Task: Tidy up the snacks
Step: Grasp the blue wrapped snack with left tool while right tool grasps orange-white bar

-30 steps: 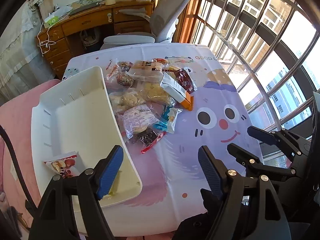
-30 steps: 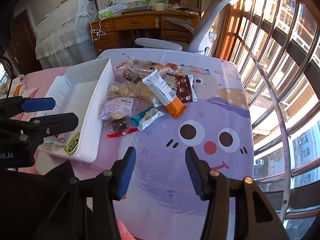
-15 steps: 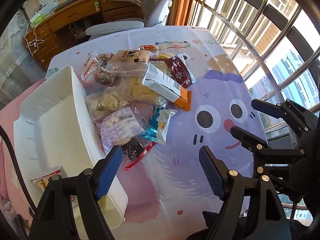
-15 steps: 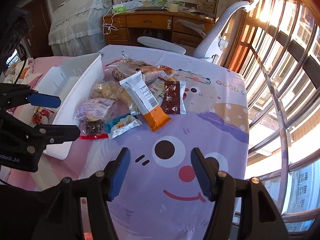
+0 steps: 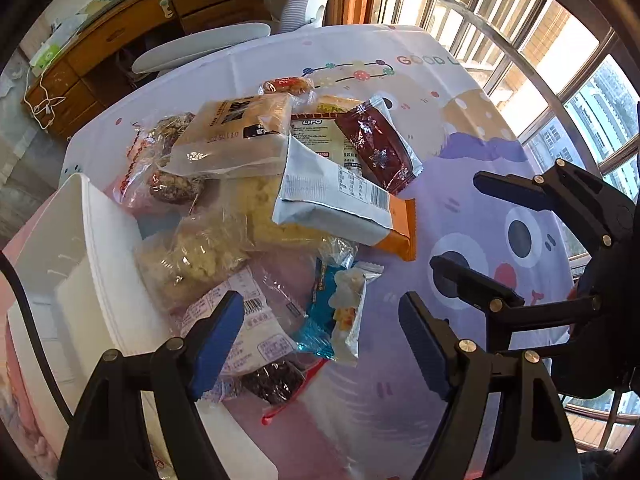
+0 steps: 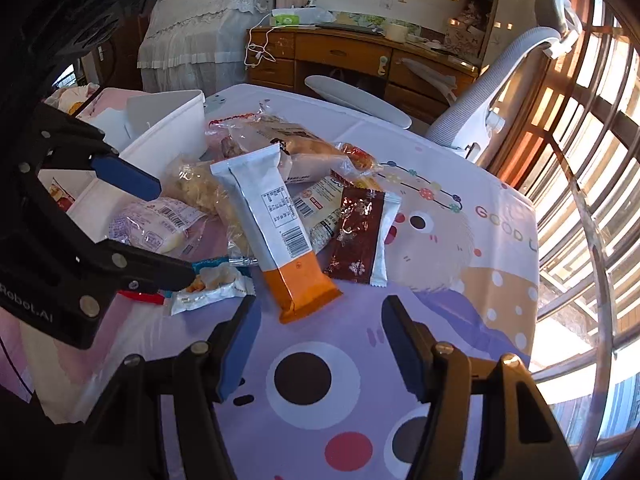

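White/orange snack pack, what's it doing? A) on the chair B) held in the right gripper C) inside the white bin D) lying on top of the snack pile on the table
D: the white and orange pack lies across other snacks on the tablecloth, outside the white bin; the right gripper is open and empty short of it.

One white bin (image 5: 100,280); one office chair (image 6: 500,92); one wooden desk (image 6: 340,56); two grippers, left gripper (image 5: 320,336) and right gripper (image 6: 318,342). About ten snack packs (image 5: 280,200) lie in one pile; some are partly hidden.
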`<state>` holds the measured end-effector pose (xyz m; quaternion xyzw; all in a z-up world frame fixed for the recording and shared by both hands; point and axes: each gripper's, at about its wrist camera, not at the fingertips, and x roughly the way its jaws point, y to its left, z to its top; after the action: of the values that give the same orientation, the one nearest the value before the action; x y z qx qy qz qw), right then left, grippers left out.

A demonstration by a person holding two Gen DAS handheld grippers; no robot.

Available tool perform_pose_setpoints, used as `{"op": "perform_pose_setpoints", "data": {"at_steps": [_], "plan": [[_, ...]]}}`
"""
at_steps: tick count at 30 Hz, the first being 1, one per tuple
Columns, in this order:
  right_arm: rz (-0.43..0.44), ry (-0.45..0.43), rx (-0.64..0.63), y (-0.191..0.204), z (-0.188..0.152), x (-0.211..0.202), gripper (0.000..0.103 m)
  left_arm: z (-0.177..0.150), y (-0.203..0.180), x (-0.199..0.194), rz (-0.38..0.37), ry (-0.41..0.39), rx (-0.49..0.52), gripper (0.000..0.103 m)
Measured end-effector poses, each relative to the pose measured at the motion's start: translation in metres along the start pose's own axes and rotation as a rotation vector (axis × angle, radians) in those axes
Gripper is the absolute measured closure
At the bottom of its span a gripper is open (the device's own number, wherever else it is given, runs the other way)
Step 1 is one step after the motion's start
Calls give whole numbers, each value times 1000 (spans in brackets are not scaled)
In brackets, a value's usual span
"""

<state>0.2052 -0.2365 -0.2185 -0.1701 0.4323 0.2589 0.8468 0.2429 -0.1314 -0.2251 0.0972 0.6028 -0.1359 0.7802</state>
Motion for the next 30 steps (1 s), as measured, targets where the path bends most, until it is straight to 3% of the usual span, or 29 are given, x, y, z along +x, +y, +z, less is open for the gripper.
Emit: {"op": "perform_pose_setpoints", "data": {"at_steps": [12, 14, 21, 30], "plan": [[39, -48, -96, 9, -6, 36, 40, 13, -5, 38, -60, 47, 93, 27], [48, -55, -94, 9, -6, 39, 40, 15, -8, 45, -57, 65, 108, 31], [78, -59, -80, 9, -3, 51, 51, 20, -13, 63, -54, 100, 127, 43], [64, -55, -103, 9, -6, 54, 59, 25, -15, 84, -60, 145, 107, 45]]}}
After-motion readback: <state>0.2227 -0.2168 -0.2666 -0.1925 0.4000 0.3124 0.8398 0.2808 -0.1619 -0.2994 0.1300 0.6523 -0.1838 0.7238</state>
